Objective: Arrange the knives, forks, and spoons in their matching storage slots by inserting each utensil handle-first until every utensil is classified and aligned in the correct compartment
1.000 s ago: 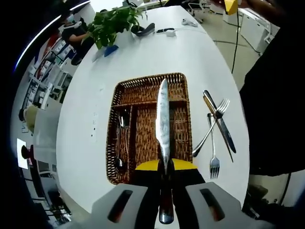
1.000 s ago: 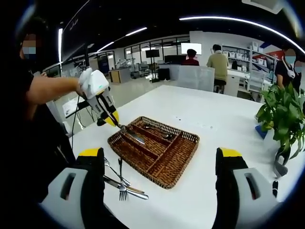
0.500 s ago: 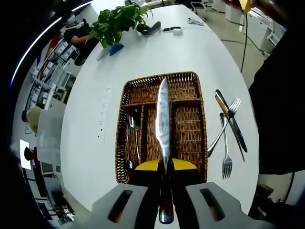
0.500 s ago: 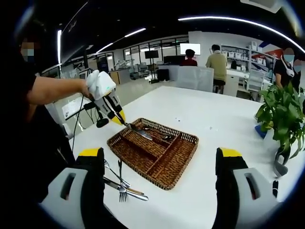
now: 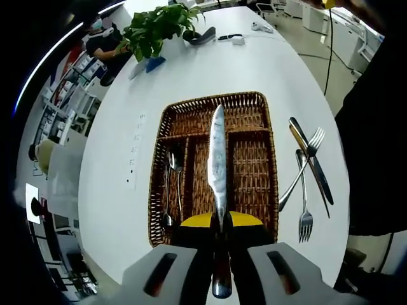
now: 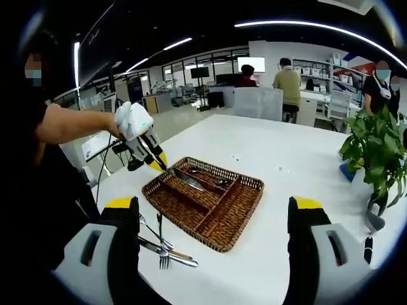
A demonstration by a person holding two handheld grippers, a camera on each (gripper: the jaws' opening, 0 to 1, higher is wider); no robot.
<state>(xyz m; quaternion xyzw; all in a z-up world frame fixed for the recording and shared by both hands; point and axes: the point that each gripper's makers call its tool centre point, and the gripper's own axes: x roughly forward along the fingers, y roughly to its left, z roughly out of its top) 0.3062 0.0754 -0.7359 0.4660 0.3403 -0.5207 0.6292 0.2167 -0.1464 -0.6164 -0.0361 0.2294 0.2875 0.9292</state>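
White table (image 5: 114, 190), wicker tray (image 5: 261, 190) mid-surface, left gripper (image 5: 220, 223) gripping knife (image 5: 217, 159)

I see a brown wicker tray (image 5: 254, 159) with a woven pattern on a white table (image 5: 203, 70). The knife (image 5: 217, 165) in my left gripper (image 5: 220, 223) has a silver, mottled blade; the gripper's jaws are grey with yellow tips. My right gripper (image 6: 213, 219) has the same grey and yellow. The forks (image 5: 304, 190) beside the tray are silver. The plant (image 5: 152, 28) is green, with something blue at its base.
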